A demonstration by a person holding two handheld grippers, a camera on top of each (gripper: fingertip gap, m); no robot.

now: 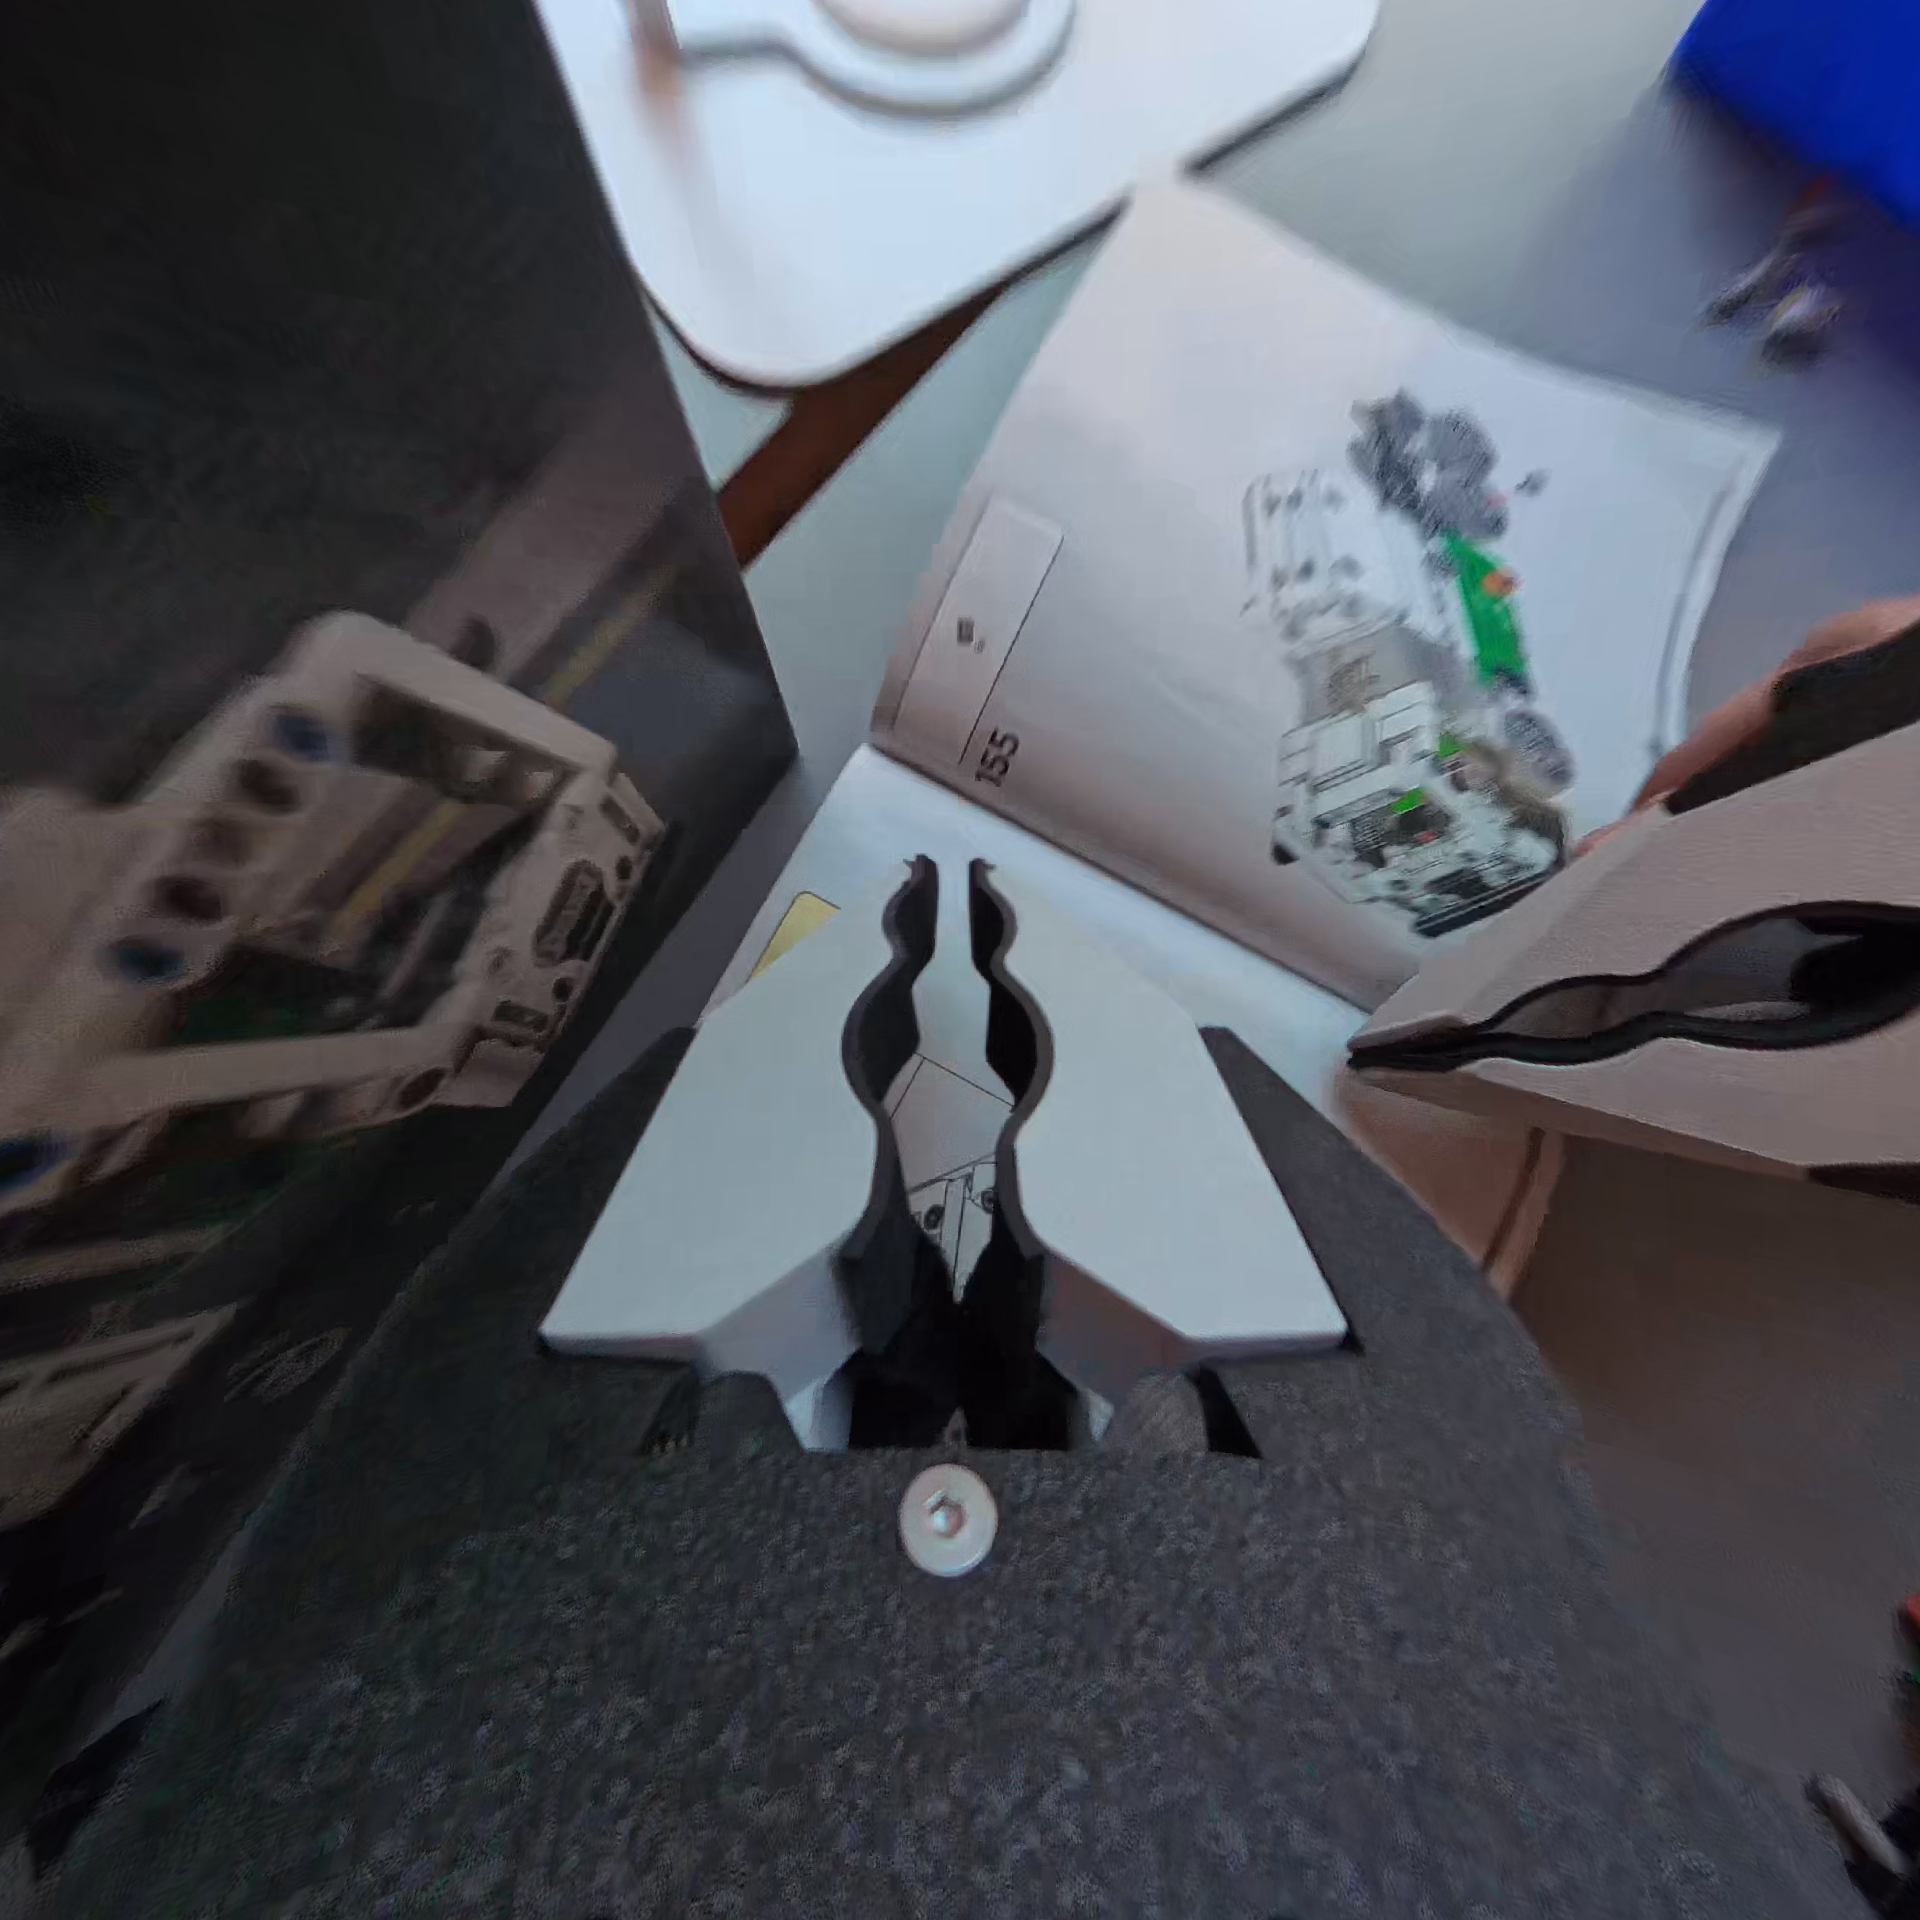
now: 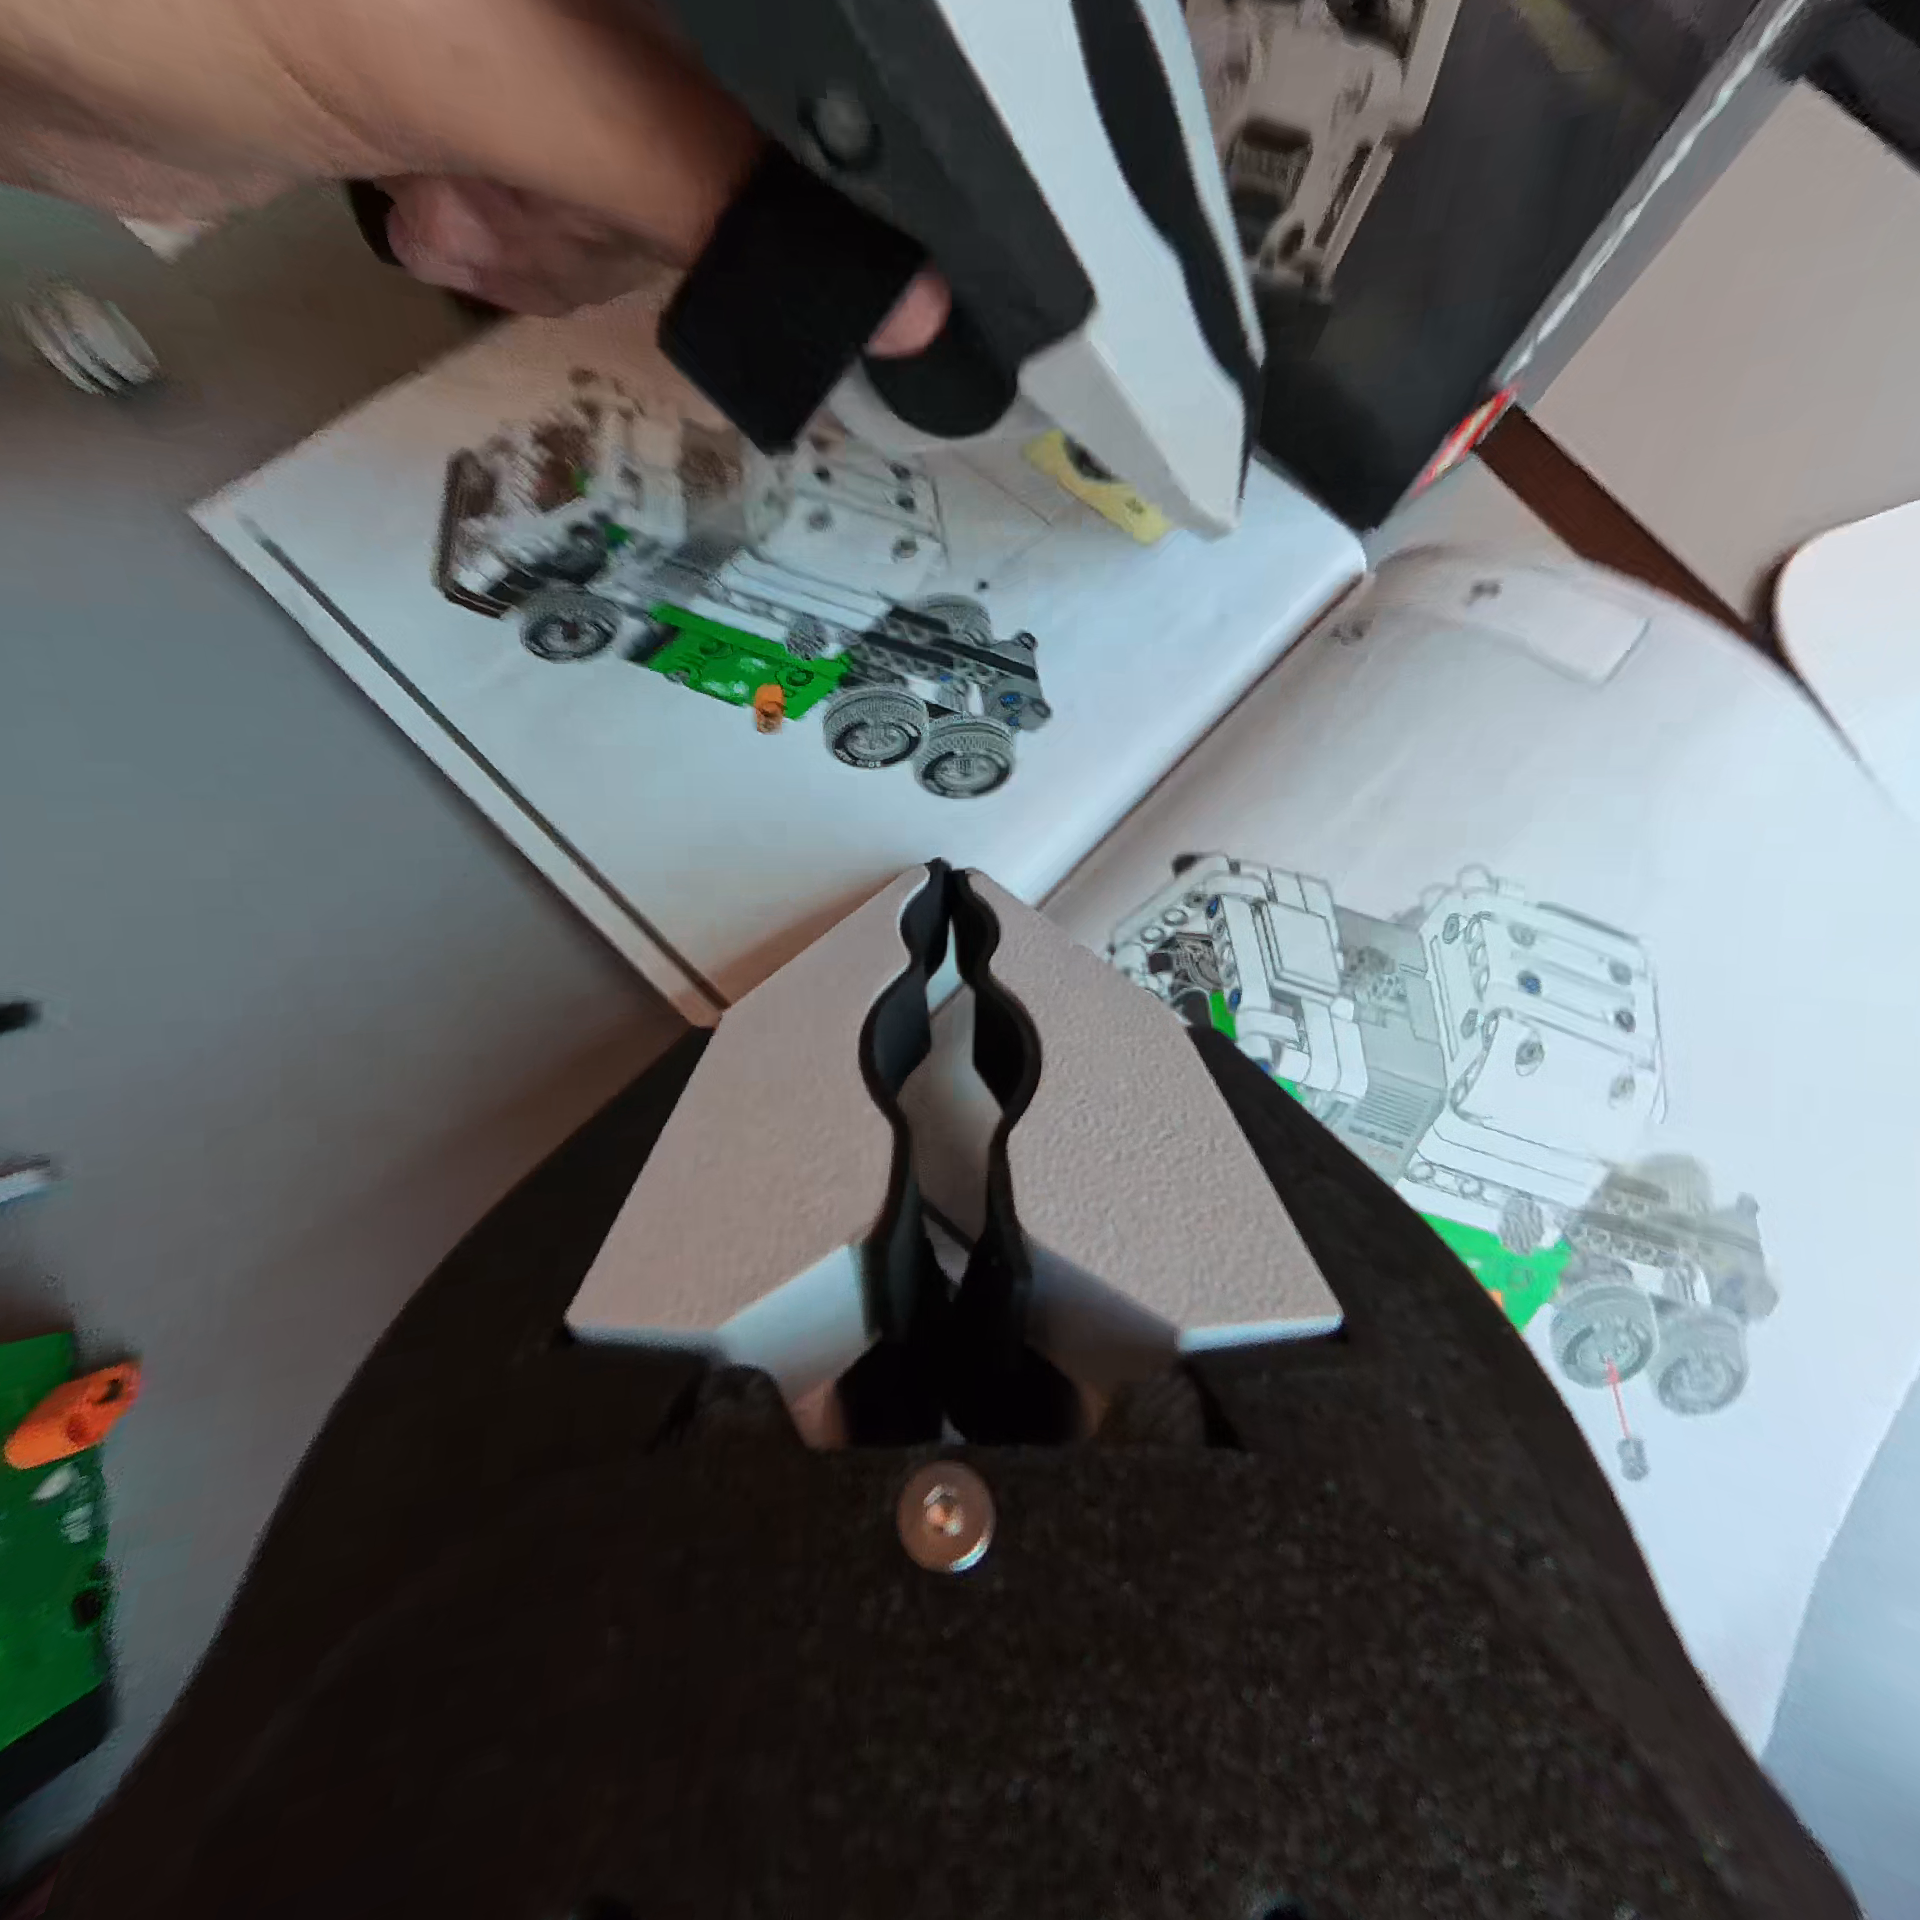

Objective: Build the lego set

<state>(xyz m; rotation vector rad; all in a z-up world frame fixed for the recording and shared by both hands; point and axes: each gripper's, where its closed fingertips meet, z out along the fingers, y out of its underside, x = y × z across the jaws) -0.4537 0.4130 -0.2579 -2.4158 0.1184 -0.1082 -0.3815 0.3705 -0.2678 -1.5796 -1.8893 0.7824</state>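
— Where's the build?

— Green lego piece [image 2: 47, 1538] with an orange part lies on the counter [image 2: 260, 935], left of my right hand-held gripper [image 2: 951, 883]. Both grippers, left [image 1: 943, 868] too, are nearly closed and empty.

— Handling?

— Light, rigid, probably slick; I'd pinch its flat sides.

In my right wrist view the open instruction booklet [image 2: 1382, 790] lies flat on the table [image 2: 260, 831], filling centre and right of frame. The set box [image 2: 1382, 260] stands at upper right, behind the booklet. A partly built piece [image 2: 52, 1507] sits at the lower left edge.
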